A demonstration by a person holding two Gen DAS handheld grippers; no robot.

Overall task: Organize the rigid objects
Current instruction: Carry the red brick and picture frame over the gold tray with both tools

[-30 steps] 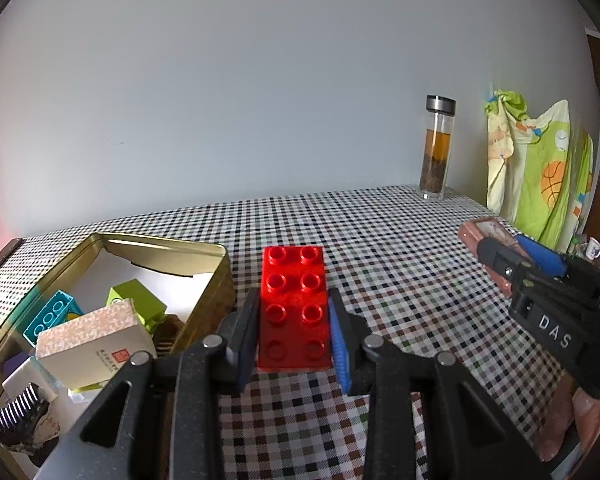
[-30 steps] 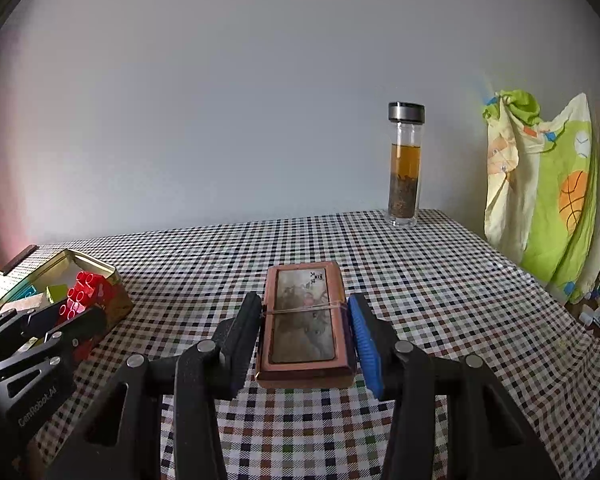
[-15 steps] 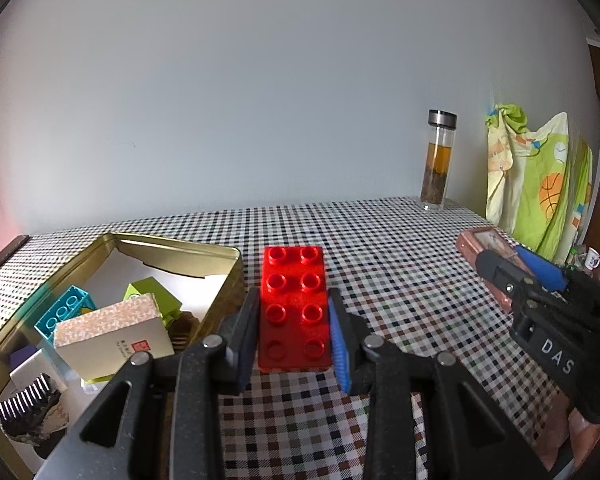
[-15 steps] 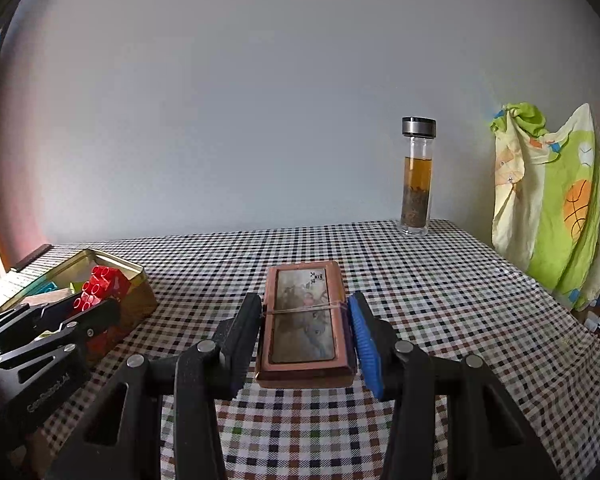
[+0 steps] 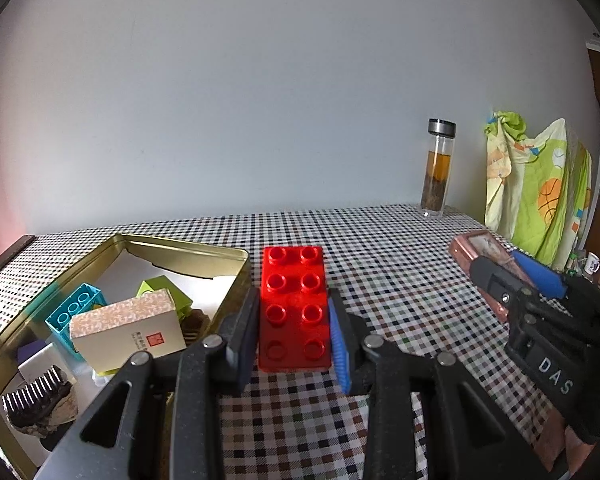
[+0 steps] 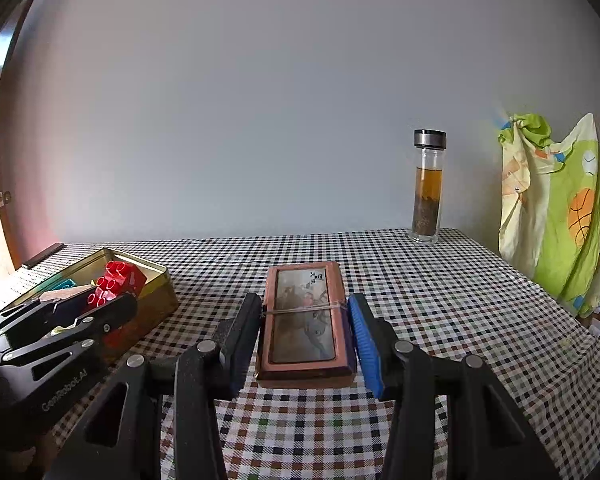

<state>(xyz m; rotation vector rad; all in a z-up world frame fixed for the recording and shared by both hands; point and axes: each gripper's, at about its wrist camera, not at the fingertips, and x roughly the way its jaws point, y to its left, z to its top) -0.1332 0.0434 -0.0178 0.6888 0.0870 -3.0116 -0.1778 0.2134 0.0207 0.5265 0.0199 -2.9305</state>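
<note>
**Two grippers loaded, both held over the checked table**

Two loads, one per gripper. L gripper (image 5: 294,334) has its jaws clamped on the long sides of a red 2x4 brick (image 5: 294,308), studs up, held just right of the gold tin (image 5: 188,249); the brick's left edge sits close to the tin's right wall, whether touching can't be told. R gripper (image 6: 306,336) has its jaws pressed on a copper-brown flat box (image 6: 305,320) w/ a picture window and a rubber band across it.

Edges & room: checked tablecloth (image 6: 440,300) is bare from 12 to 3 o'clock of the R gripper, out to the table's right edge. A glass tea bottle (image 6: 429,186) stands at 1 o'clock by the back wall, well apart from both loads. Green printed cloth (image 6: 556,208) hangs past the table's edge at 2–3 o'clock. The tin fills the 9–10 o'clock side.

View differences: L wrist cam looks down into the tin: a teal brick (image 5: 74,312), a lime block (image 5: 166,292), a beige speckled box (image 5: 128,328), and a dark ridged item (image 5: 36,396) at the near corner, plus white lining towards the far end. R wrist cam sees only the tin's outer wall and rim from the side, w/ the red brick above the near rim. L cam shows the R gripper at 3 o'clock, side-on; R cam shows the L gripper at 9 o'clock.
</note>
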